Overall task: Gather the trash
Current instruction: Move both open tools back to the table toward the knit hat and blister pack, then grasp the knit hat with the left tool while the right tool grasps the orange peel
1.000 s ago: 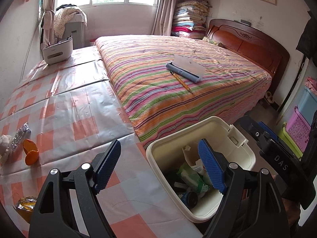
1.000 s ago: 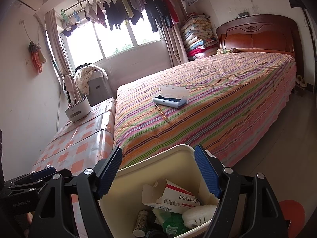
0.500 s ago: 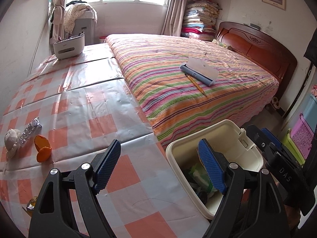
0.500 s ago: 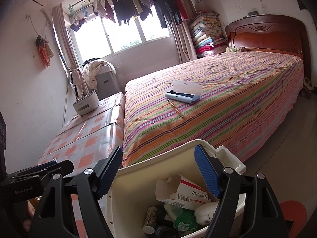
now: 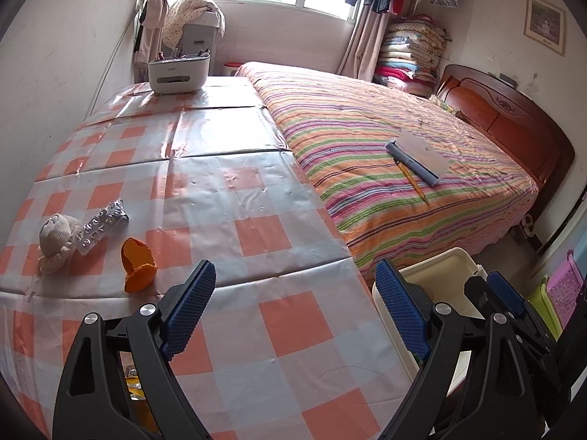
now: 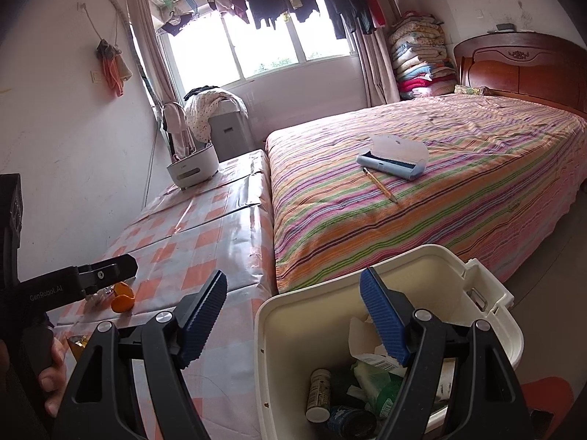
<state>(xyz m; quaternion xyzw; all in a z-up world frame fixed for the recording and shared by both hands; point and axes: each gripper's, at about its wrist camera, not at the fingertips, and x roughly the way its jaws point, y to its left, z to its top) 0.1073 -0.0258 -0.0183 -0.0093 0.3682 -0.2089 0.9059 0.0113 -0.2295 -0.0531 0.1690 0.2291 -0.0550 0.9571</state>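
Both empty, the left gripper (image 5: 293, 306) and right gripper (image 6: 293, 311) gape wide, bin (image 6: 433, 267) under the right's jaws, peel (image 5: 137, 266) just ahead-left of the left's—likely next pick.

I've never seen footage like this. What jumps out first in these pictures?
The striped bedspread fills the right of the room, a blue case and pencil lying on it. Nearer, an orange peel sits on the checked table, beside a cream bin holding trash. Both grippers, left gripper and right gripper, gape open, empty.
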